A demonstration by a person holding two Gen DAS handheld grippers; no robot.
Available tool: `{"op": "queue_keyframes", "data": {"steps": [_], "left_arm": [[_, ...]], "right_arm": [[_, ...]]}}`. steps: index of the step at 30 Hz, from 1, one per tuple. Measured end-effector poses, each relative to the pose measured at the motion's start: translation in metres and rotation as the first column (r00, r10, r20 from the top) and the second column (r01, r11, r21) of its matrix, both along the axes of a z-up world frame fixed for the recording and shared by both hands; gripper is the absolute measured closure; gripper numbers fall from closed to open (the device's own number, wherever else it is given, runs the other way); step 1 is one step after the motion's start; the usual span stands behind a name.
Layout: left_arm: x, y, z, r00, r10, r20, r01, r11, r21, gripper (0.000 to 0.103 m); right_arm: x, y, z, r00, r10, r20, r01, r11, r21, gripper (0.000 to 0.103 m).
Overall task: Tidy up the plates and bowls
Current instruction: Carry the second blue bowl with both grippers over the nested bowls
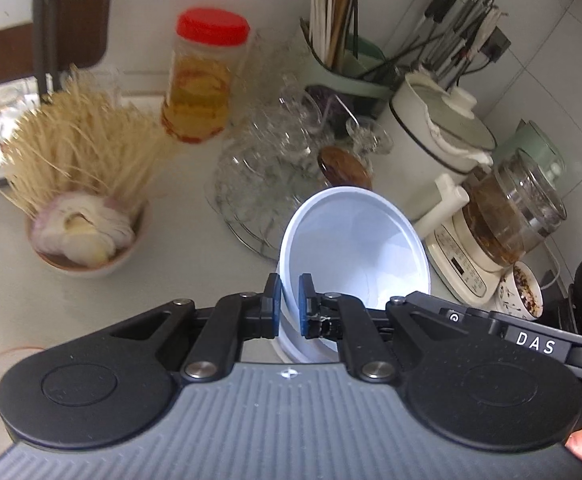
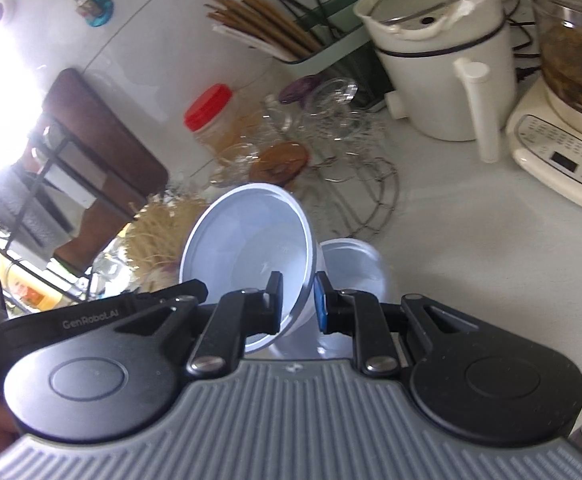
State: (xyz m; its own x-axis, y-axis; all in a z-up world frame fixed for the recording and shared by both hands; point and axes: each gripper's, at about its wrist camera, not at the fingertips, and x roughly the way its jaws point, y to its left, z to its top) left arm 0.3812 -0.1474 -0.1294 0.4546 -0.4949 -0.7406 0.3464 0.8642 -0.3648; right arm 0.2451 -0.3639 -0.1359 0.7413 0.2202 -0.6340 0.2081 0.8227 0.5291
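Note:
A white bowl (image 1: pixel 355 248) hangs tilted above the pale counter (image 1: pixel 179 280), its mouth facing the cameras. My left gripper (image 1: pixel 289 304) is shut on its near left rim, one blue pad inside and one outside. My right gripper (image 2: pixel 299 300) is shut on the same bowl (image 2: pixel 247 256) at the right rim. The right gripper's black body (image 1: pixel 531 340) reaches in from the right, and the left gripper's body (image 2: pixel 91 320) shows at the bowl's left edge. A second white bowl (image 2: pixel 351 268), blurred, sits just behind and below; I cannot tell whether it touches the first.
Behind the bowl is a wire rack with glass cups (image 1: pixel 271 168), a red-lidded jar (image 1: pixel 203 76) and a chopstick holder (image 1: pixel 339 40). A bowl of dried noodles and onion slices (image 1: pixel 83 232) stands left. A white electric pot (image 1: pixel 439 132), a glass kettle (image 1: pixel 511 216) and a used cup (image 1: pixel 523 292) crowd the right.

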Motion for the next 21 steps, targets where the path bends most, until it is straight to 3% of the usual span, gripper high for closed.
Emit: {"op": "queue_keyframes", "data": {"steps": [13,21], "left_arm": [[-0.002,-0.016,-0.034,0.995,-0.018,-0.103,0.019,1.000,0.009,0.091],[-0.002,-0.011,-0.040,0.993,-0.009,-0.122,0.009,1.000,0.001,0.091]], "right_arm": [[-0.006,-0.005,-0.019,0.997,-0.049,-0.058,0.045,0.997,-0.056,0.082],[-0.008,-0.016,-0.024,0.994,-0.092,-0.053,0.092,0.996,-0.004,0.080]]}}
